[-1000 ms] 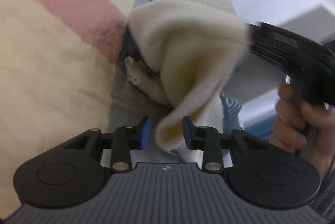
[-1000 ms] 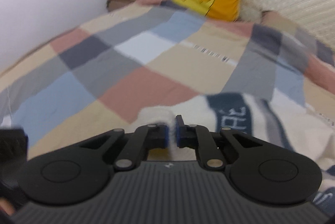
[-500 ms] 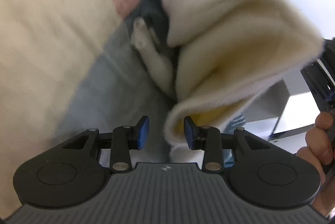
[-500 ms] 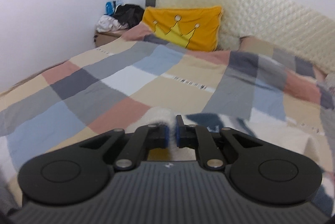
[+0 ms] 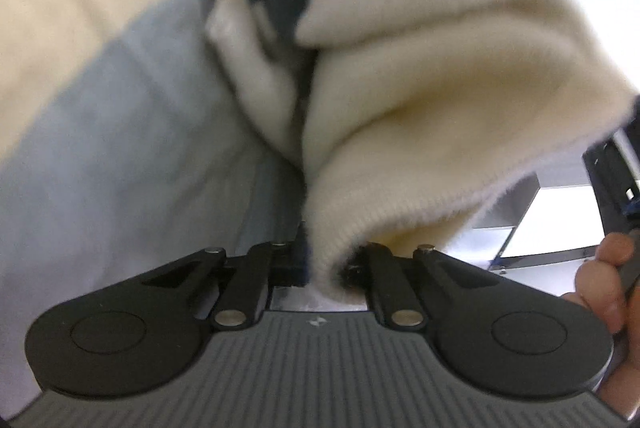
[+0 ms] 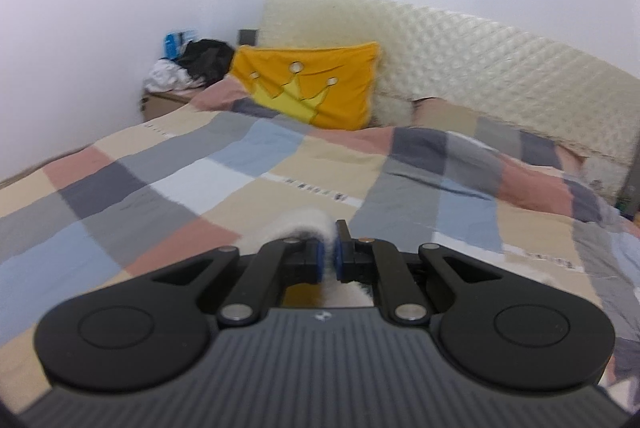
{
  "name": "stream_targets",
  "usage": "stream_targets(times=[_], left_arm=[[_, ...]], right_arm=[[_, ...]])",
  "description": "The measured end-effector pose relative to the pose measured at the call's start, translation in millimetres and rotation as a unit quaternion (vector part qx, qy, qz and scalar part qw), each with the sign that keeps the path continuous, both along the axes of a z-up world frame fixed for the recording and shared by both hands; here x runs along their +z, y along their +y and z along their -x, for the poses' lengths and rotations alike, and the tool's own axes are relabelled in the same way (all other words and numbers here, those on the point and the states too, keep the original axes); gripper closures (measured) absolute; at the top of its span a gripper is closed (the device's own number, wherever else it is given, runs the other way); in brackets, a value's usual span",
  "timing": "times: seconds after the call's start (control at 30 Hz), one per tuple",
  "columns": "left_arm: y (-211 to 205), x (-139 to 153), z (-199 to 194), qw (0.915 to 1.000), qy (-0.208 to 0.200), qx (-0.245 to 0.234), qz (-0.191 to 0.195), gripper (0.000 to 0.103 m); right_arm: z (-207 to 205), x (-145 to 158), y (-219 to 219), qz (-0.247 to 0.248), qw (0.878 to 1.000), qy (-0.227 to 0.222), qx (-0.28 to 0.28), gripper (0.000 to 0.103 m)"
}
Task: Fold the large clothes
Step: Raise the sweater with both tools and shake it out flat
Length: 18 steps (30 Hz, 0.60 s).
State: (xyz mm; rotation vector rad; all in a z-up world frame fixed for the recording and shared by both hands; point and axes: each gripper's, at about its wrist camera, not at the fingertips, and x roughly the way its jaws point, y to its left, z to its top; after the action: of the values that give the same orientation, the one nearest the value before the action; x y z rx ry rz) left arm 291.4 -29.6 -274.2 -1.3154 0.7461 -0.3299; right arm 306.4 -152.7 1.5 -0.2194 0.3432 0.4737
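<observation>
A cream knitted sweater (image 5: 420,100) with dark blue parts hangs bunched and blurred in front of the left wrist camera. My left gripper (image 5: 326,266) is closing its jaws on the sweater's ribbed edge, and the pads press on the fabric. In the right wrist view my right gripper (image 6: 328,258) is shut on a fuzzy cream fold of the same sweater (image 6: 304,222), held above the bed. The rest of the garment is hidden below that gripper's body. A person's hand (image 5: 604,280) on the other gripper's handle shows at the right edge of the left wrist view.
A checked quilt (image 6: 240,188) in beige, grey, blue and pink covers the bed. A yellow crown pillow (image 6: 312,88) leans on the cream padded headboard (image 6: 460,60). A nightstand with piled clothes (image 6: 188,68) stands in the far left corner by the white wall.
My left gripper's jaws went from open around the cream edge to shut on it, and the sweater came closer. The right gripper rose with its fold, so more wall and headboard show.
</observation>
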Motion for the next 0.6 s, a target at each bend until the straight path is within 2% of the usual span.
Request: stream_targets(times=[0.1,0.2,0.27,0.37,0.6], left_arm=[[15.6,24.8,4.7,0.9993,-0.024,0.023,-0.015,0.095],[37.0,57.8,15.2,0.9963,-0.051,0.064,-0.024,0.095],[52.9,90.9,22.1,0.9922,-0.076,0.094,-0.033,0.095],[74.0,138.4,23.1,0.9874,-0.104,0.113,-0.038,0.096],[112.0,265.0,33.3,0.9662,-0.181,0.136,-0.123,0.096]], right_arm=[[4.1,13.2,-8.8,-0.007,0.999,-0.036,-0.027,0.095],[13.6,38.1,-20.4,-0.039,0.994,-0.085,-0.061,0.095],[16.3,57.0,-26.5,-0.054,0.990,-0.098,-0.081,0.095],[16.9,88.2,-34.1,-0.080,0.987,-0.096,-0.105,0.095],[44.8,157.7,-34.9,-0.114,0.978,-0.132,-0.111,0.095]])
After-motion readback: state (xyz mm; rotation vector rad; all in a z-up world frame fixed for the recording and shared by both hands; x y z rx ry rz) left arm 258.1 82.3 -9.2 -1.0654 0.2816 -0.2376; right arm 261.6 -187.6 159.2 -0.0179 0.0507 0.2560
